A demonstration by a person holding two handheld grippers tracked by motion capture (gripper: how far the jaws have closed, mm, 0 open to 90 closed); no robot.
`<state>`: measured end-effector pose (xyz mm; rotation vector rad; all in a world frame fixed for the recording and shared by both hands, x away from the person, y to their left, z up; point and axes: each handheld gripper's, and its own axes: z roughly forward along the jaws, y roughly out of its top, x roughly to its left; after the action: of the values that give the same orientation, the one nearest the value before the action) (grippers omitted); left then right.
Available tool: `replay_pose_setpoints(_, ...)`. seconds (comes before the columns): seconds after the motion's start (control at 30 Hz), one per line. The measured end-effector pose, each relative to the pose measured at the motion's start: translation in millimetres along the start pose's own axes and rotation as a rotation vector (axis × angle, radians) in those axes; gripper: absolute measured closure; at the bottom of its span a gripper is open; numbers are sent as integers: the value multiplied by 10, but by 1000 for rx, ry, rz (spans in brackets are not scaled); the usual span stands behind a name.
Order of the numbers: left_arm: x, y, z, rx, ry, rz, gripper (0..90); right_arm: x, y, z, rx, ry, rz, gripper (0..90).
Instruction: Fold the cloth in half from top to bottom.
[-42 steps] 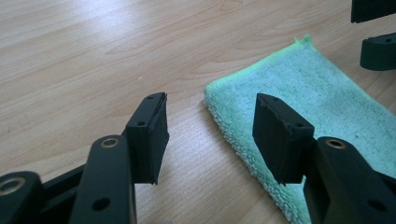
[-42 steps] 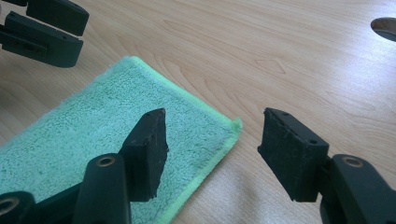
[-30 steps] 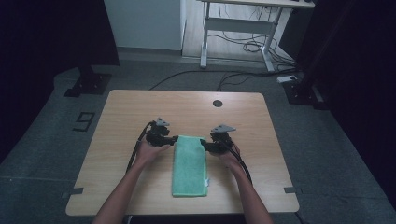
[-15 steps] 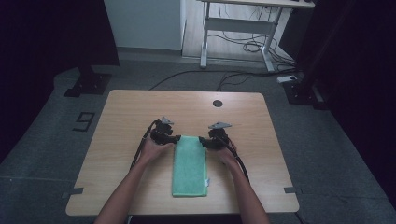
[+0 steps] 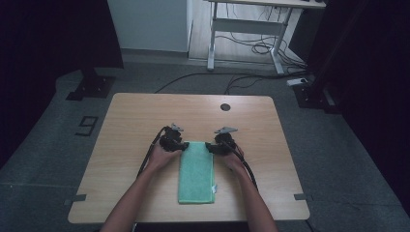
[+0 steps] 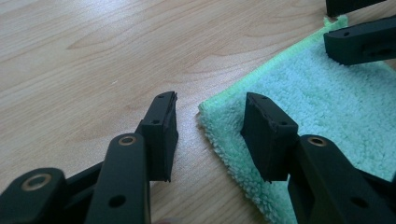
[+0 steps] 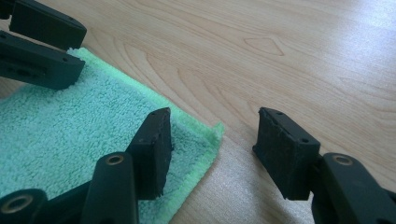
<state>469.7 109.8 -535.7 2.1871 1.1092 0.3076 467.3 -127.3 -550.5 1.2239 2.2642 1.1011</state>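
Folded mint-green terry towel (image 5: 196,170) on wooden table (image 5: 125,125): left gripper (image 6: 210,128) and right gripper (image 7: 212,140), jaws apart and just closing, straddle far corners unpinched; next step likely pinching both.

Left hand-held gripper (image 5: 183,145) jaws parted, just been closing, right hand-held gripper (image 5: 209,146) jaws parted, both low
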Motion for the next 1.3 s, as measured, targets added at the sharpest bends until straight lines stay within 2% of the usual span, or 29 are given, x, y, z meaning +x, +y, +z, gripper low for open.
replay_pose_setpoints(0.2,4,-5,-6,0,-13,0,601,4,-4,8,-4,-3,-11,470)
replay_pose_setpoints(0.3,-13,-9,-6,0,-23,11,665,33,-3,0,0,-1,-25,545)
replay_pose_setpoints(0.47,-26,-26,-9,-4,-51,-4,776,66,4,-11,10,41,-26,708)
replay_pose_setpoints(0.67,-20,-53,-30,-17,-62,-5,839,10,-4,-34,12,85,24,843)
replay_pose_setpoints(0.73,-25,-50,-44,-18,-65,6,852,-30,-9,-44,8,110,48,853)
replay_pose_setpoints(0.83,-36,-47,-64,-22,-68,18,865,-58,-8,-65,10,134,55,861)
replay_pose_setpoints(1.1,-79,2,-205,-60,-62,43,870,-47,46,-200,-26,147,32,865)
replay_pose_setpoints(1.3,-116,81,-320,-95,-51,58,871,-18,116,-337,-69,133,12,866)
